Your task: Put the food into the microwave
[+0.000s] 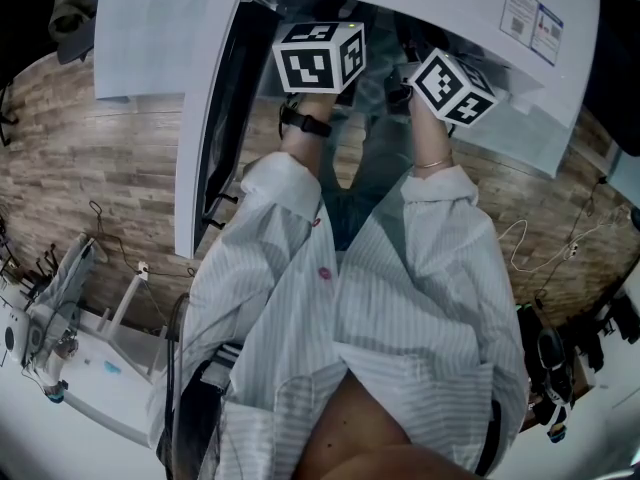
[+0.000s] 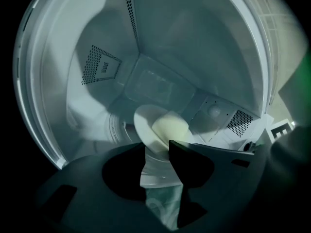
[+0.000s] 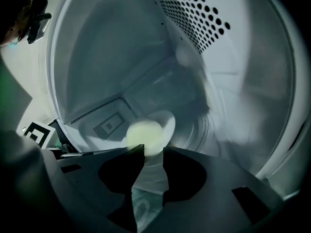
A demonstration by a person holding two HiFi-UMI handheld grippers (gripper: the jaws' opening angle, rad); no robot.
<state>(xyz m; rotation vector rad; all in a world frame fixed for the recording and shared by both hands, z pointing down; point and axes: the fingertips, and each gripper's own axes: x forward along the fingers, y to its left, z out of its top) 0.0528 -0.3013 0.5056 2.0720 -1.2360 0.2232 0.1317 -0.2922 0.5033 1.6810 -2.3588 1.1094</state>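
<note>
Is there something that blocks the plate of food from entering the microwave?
Nothing visible does. The plate with the pale food is already inside the microwave cavity, at the tips of the left gripper and the right gripper, whose jaws stand apart. No other object shows inside.

Head view looks steeply down; both gripper views closely share the microwave interior (image 2: 160, 47).

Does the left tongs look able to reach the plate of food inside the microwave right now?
Probably yes: the left tongs are inside the microwave, open, with the plate right at their tips and nothing visible in the way.
</note>
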